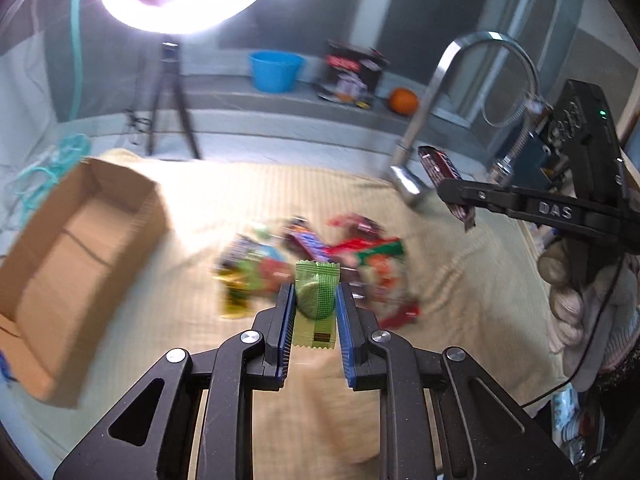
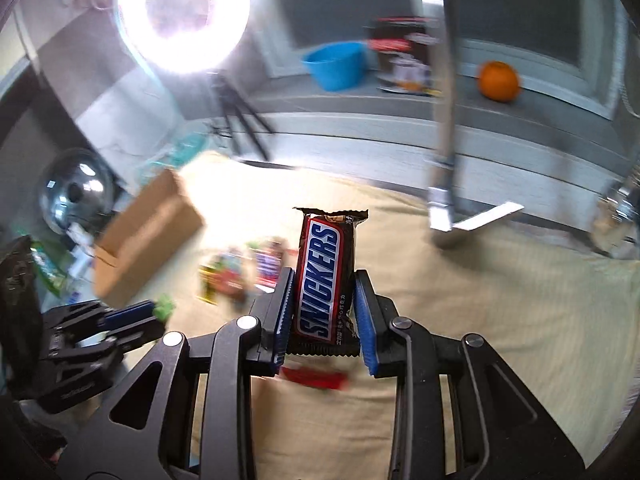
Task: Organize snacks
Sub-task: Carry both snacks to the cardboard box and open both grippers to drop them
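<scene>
A domestic kitchen corner set up for recording. A curved chrome tap (image 1: 448, 92) rises at the far edge of a worktop covered by a pale yellow ribbed cloth (image 1: 224, 196). Behind it, a grey ledge (image 2: 360, 108) below a window carries a blue plastic tub (image 1: 275, 70), a round orange fruit (image 2: 499, 81) and a dark printed carton (image 1: 352, 72). A lit white ring light (image 1: 188, 4) on a black tripod (image 1: 168, 96) stands at the back, and an open brown cardboard box (image 1: 80, 272) rests on the cloth.

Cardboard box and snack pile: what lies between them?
Only bare beige cloth lies between the cardboard box and the snack pile, shown in the left wrist view.
</scene>
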Available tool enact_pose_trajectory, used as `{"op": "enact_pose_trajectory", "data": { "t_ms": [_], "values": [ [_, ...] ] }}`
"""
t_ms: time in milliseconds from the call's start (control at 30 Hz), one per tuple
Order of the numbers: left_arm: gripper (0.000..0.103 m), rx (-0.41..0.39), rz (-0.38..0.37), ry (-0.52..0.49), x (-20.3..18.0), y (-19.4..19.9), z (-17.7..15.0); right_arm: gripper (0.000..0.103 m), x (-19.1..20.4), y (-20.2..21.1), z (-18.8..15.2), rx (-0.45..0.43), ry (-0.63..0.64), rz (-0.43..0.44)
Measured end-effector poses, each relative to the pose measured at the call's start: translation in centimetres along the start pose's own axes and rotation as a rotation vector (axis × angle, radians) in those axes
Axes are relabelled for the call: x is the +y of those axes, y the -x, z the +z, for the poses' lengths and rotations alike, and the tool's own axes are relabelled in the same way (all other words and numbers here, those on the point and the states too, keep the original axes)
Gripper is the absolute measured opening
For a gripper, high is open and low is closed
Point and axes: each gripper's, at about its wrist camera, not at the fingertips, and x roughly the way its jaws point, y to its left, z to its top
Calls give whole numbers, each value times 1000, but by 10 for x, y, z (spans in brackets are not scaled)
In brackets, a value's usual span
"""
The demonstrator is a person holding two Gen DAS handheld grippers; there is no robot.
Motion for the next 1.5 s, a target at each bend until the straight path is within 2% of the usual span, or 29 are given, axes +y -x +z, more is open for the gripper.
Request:
{"op": "enact_pose_trajectory", "data": {
  "t_ms": [233,400,600,833,1000,1033,1067,1133,1167,1367,1500],
  "values": [
    [19,-37,68,55,82,24,9,30,91,-38,22,3,89,42],
    [19,-46,120,104,131,30,10,30,137,-63,32,20,145,68],
    [19,-9,158,168,177,26,-1,30,188,-102,39,69,198,105],
    [19,16,176,220,200,21,-9,30,223,-152,40,150,234,145],
    [19,14,188,258,205,16,-11,31,237,-166,40,173,272,163],
    [19,13,192,264,206,15,-11,35,239,-166,41,173,278,165],
    [21,14,194,271,206,15,-11,48,241,-167,42,170,283,167],
    [28,15,201,280,206,15,-11,66,243,-163,44,148,290,171],
    [32,14,208,282,206,15,-11,69,244,-160,44,138,294,169],
    [33,-8,218,284,202,21,-7,72,241,-147,45,114,306,144],
    [33,-29,216,280,194,25,-4,73,223,-135,43,102,273,137]
  ]
}}
